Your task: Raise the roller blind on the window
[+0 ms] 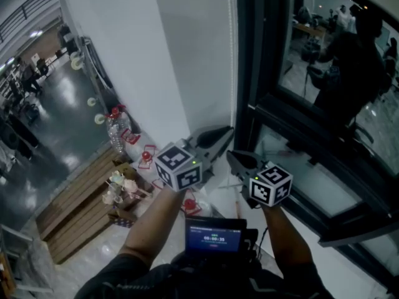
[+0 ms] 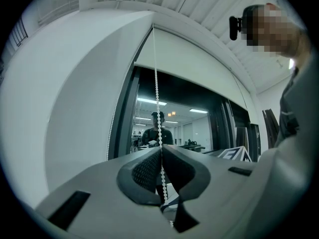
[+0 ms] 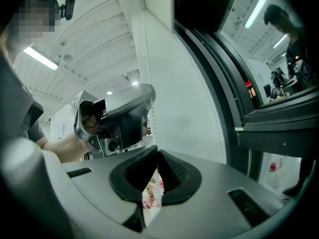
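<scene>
Pinching the bead chain (image 2: 156, 83) between closed jaws, the left hand-held gripper (image 2: 160, 150) faced the window (image 2: 209, 128). The chain ran straight up to the roller blind (image 2: 199, 68), which covered only the upper pane. Just right of it and lower, the right hand-held gripper (image 3: 157, 152) had its jaws pressed together. The chain reached their tips, but a grip could not be confirmed.

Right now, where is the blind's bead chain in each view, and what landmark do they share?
Head view: the bead chain hangs upper centre, beside the dark window frame.
Left gripper view: mid-picture, running into the left gripper, jaws shut on it.
Right gripper view: a short stretch just above the right gripper, jaws shut.
Shared landmark: the dark window frame.
</scene>
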